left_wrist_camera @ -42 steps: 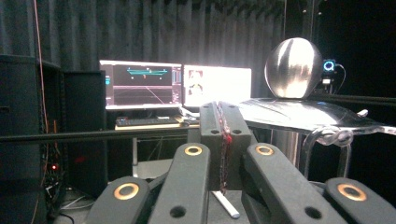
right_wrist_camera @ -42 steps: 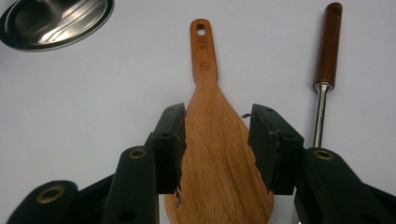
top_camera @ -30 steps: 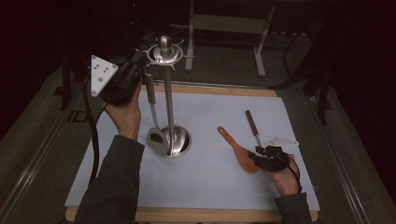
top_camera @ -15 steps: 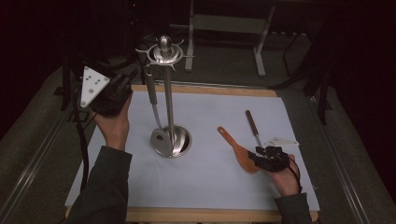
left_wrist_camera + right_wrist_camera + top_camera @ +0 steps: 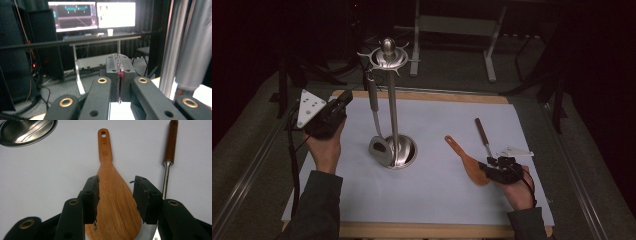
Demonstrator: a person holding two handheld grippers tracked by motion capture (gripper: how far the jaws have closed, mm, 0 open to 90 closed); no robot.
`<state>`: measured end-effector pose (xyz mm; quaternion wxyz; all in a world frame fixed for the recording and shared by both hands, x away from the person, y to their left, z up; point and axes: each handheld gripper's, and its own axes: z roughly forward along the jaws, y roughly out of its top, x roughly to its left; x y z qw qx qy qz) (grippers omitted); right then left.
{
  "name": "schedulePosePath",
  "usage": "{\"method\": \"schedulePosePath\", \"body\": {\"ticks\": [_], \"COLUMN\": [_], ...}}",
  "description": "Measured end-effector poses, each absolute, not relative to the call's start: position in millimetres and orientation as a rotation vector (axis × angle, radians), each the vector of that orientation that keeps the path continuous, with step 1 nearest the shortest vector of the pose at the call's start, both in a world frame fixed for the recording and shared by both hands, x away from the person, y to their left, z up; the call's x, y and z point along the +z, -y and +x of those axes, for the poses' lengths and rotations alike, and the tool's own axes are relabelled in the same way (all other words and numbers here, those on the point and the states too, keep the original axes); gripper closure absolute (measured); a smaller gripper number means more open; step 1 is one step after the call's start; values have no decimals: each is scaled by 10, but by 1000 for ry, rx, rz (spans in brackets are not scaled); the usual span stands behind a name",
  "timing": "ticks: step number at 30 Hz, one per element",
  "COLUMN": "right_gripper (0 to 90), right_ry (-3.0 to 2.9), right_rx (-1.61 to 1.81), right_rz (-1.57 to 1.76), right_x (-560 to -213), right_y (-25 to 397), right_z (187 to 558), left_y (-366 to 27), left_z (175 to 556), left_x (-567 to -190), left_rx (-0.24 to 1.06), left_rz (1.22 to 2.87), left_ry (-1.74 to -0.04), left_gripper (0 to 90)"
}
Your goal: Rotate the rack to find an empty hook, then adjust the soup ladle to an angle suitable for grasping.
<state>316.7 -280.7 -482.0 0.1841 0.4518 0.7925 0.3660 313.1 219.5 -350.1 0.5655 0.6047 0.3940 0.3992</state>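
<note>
A steel utensil stand (image 5: 393, 105) rises from its round base (image 5: 408, 152) on the white mat. A metal ladle (image 5: 375, 117) hangs from a hook on its top ring. Left of the stand, my left gripper (image 5: 343, 100) is held in the air, and in the left gripper view (image 5: 119, 75) its pads press together with nothing between them. A wooden spatula (image 5: 461, 156) lies flat at the right. My right gripper (image 5: 490, 166) stands open low over its blade, one jaw on each side in the right gripper view (image 5: 115, 187). The spatula's handle (image 5: 105, 150) points away.
A metal utensil with a brown handle (image 5: 482, 134) lies just right of the spatula, close to my right jaw (image 5: 170, 142). The white mat (image 5: 432, 205) covers a wooden board. Beyond the table stand a metal rack (image 5: 452, 30) and monitors (image 5: 92, 15).
My left gripper has drawn back from the top of the stand, moving left and down. The ladle stays hanging on its hook. The right gripper has not moved.
</note>
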Motion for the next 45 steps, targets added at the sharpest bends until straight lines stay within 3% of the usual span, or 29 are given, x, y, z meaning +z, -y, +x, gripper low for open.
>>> {"method": "schedulePosePath", "body": {"ticks": [8,32,37,45], "right_gripper": [562,619,713,883], "right_ry": [-2223,-2181,-2200,-2216], "right_rx": [1036,899,818,728], "right_rz": [1275,1264,1293,1395], "right_x": [-4809,-4559,-4617,-4789], "right_y": [2832,2925,2893,2886], "right_z": [3166,3362,3598,3964], "left_y": [-2300,-2570,-2585,-2548], "left_z": [3112,2798,2768,2788], "left_x": [-3784,-5181,-5327,-5380], "left_rx": [913,730,660,644], "left_rz": [1483,1702,1753,1789], "left_ry": [-981,-1208,-1232,-1227], "left_gripper": [878,769,720,715]}}
